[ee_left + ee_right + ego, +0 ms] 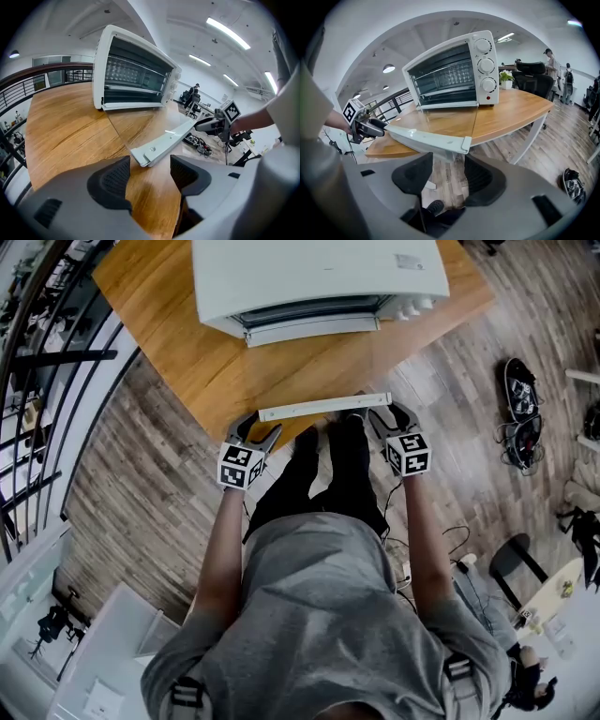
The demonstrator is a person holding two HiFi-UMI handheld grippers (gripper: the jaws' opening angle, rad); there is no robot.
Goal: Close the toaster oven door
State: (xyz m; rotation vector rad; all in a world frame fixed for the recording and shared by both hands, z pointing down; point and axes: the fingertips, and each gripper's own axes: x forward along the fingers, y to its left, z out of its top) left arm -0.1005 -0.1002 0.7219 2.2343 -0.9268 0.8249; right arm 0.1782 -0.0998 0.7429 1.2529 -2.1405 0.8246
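Observation:
A white toaster oven (319,277) stands on the wooden table (187,343) with its glass door folded down flat toward me. The door's white handle bar (324,407) reaches out past the table edge. My left gripper (262,426) is at the bar's left end. In the left gripper view the jaws (150,171) stand open, with the bar's end (149,153) just ahead of the pads and untouched. My right gripper (382,414) is at the right end. Its jaws (447,173) are open around the bar's end (461,143), with gaps on both sides.
A dark railing (37,352) runs along the left. Shoes (520,413) lie on the wood floor at the right, with a black chair (516,559) behind them. The person's legs (328,474) stand just below the handle. Office chairs and a potted plant (506,77) are beyond the table.

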